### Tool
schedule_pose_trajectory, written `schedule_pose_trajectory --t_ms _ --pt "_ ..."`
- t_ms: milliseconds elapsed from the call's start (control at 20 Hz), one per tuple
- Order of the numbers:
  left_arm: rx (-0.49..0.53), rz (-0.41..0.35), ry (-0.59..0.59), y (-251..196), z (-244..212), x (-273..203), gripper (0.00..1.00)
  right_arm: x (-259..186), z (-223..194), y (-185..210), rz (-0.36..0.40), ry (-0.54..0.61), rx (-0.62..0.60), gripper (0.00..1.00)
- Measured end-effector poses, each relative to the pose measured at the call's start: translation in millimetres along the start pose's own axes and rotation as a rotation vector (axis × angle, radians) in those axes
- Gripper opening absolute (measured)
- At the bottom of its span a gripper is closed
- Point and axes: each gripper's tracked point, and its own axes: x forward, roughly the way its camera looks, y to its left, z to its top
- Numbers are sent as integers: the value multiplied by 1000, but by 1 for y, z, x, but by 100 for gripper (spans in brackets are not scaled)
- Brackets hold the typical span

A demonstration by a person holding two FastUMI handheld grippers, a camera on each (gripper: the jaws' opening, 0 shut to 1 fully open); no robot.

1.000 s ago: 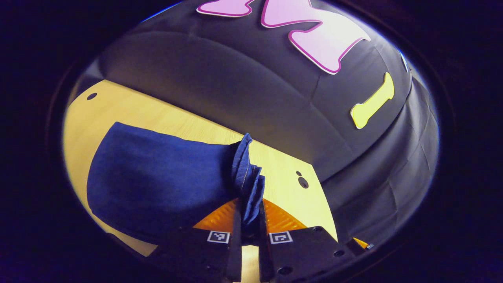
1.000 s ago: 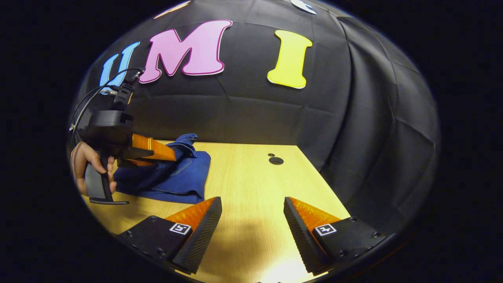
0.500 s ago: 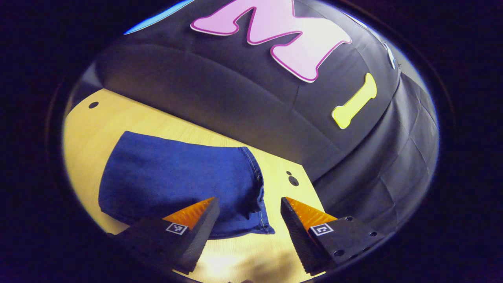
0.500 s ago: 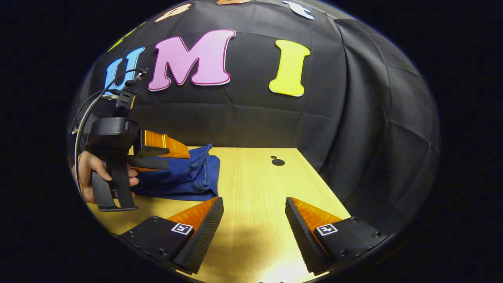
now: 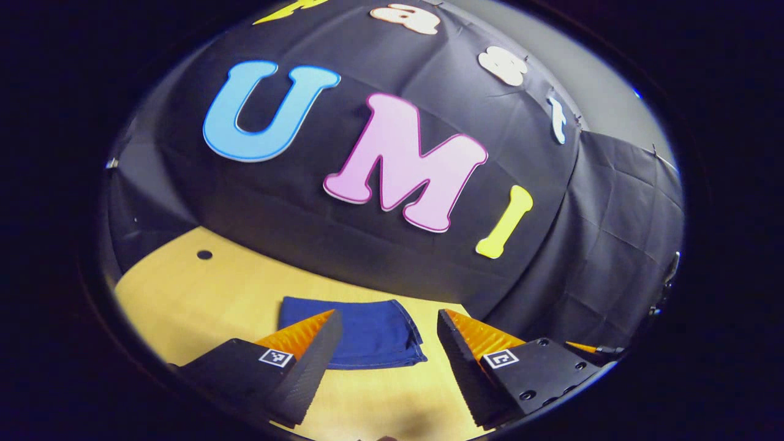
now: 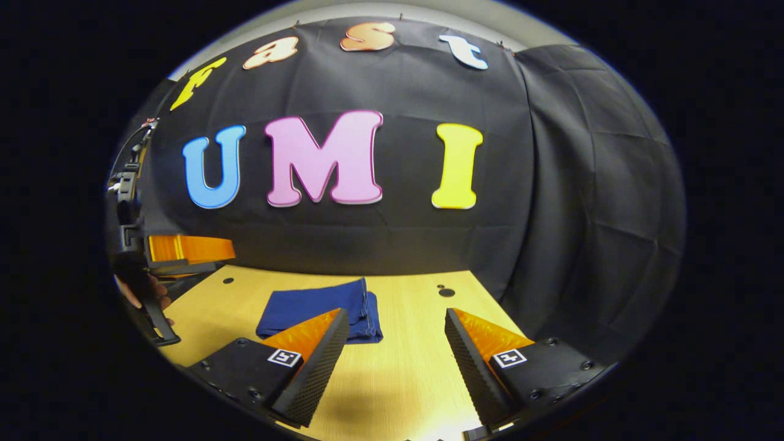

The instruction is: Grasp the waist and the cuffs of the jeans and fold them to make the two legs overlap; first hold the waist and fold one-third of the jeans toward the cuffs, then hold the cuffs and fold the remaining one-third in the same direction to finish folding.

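Both grippers now back from folded jeans (image 6: 318, 306).

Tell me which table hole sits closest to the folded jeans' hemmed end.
The paired holes right of the jeans; the single hole lies beyond their smooth folded end.

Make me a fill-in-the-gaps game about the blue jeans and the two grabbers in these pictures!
1. The jeans lie folded on the wooden ____.
2. The right gripper has its fingers wide ____.
3. The left gripper holds ____ between its fingers.
4. In the right gripper view, the left gripper sits at the ____ edge of the picture.

Missing words: table; open; nothing; left
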Motion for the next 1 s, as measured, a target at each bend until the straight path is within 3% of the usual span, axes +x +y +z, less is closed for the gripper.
schedule_pose_trajectory --t_ms 150,200,250,350,400,700,1000 --pt "65 29 -104 12 44 -52 96 -30 46 20 21 -81 -23 96" --pt "77 40 -133 17 55 -72 96 -40 59 24 24 -112 -27 92" --pt "93 56 -153 23 59 -91 96 -50 72 28 26 -144 -29 96" --pt "142 111 -171 40 62 -124 96 -71 92 38 30 -196 -26 93" --pt "168 143 -167 51 60 -139 96 -82 96 41 32 -209 -20 96" --pt "253 186 -138 65 36 -195 96 -129 87 58 41 -276 -6 96" --pt "270 197 -131 48 30 -206 96 -120 70 87 142 -212 44 96"
